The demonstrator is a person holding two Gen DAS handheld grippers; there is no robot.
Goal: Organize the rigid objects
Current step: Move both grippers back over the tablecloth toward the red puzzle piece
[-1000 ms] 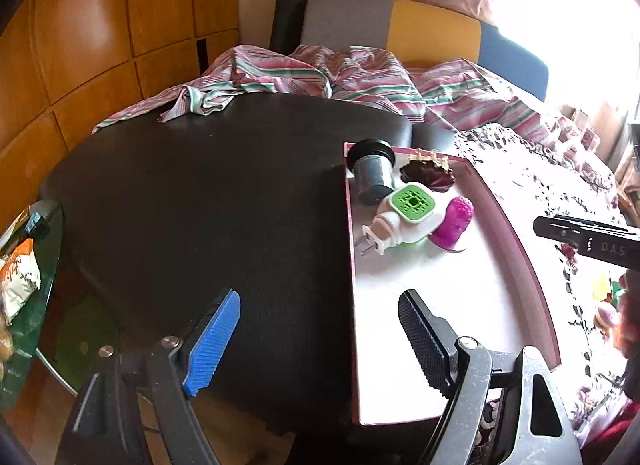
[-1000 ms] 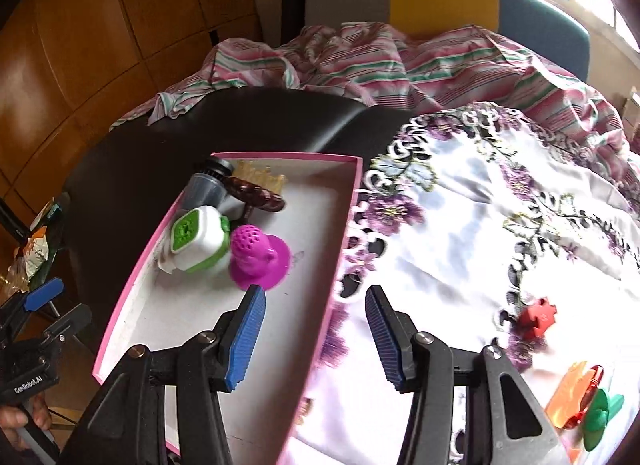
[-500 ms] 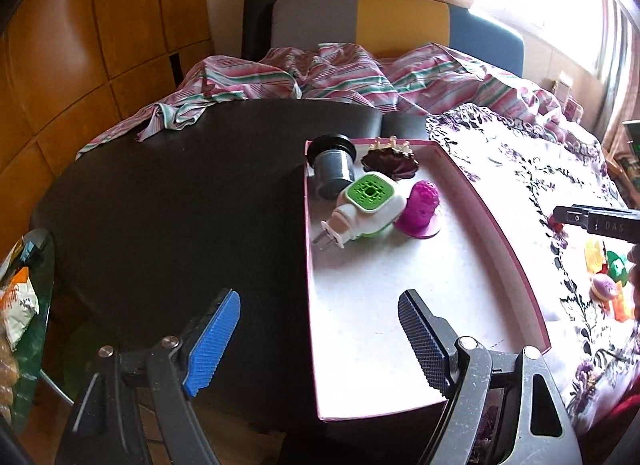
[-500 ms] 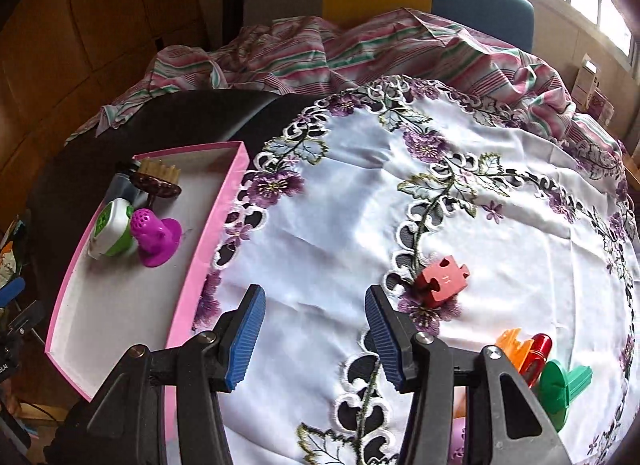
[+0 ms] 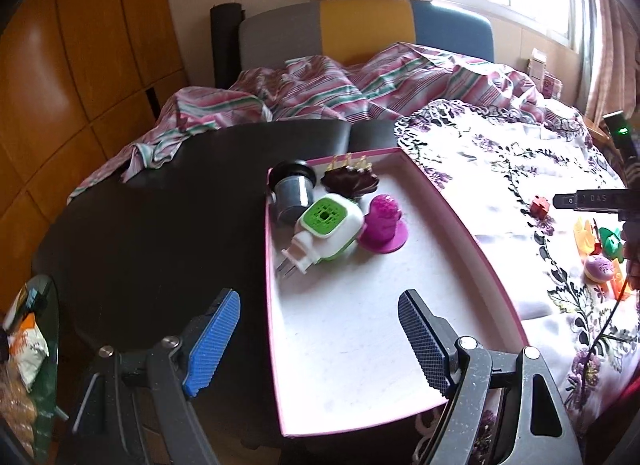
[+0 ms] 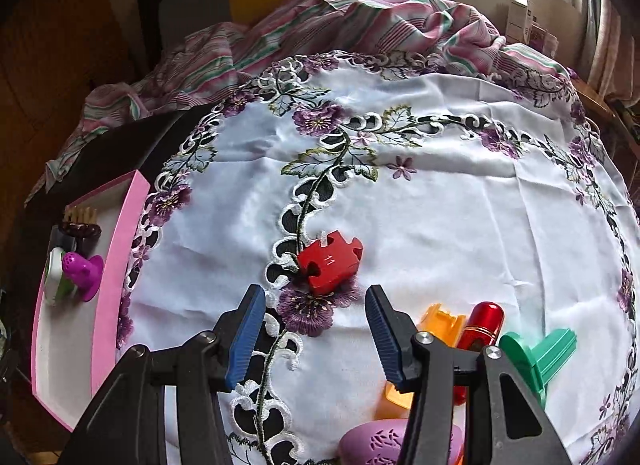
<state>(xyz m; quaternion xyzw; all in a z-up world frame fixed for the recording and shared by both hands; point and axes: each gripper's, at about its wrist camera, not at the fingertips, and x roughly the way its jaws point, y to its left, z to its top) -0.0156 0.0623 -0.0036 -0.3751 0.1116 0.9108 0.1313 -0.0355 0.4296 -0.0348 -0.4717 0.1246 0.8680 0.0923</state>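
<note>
The left camera rides its hand-held gripper [image 5: 318, 339] at the near edge of the tabletop [image 5: 160, 233], tilted down and looking across the pink tray [image 5: 452, 205] toward the striped bedding [image 5: 320, 93] and the window. The right camera sits closer in, above the embroidered cloth [image 6: 440, 205], angled more steeply. Both take in the tray, the cloth, the red puzzle piece [image 6: 330, 261] and the bedding.
</note>
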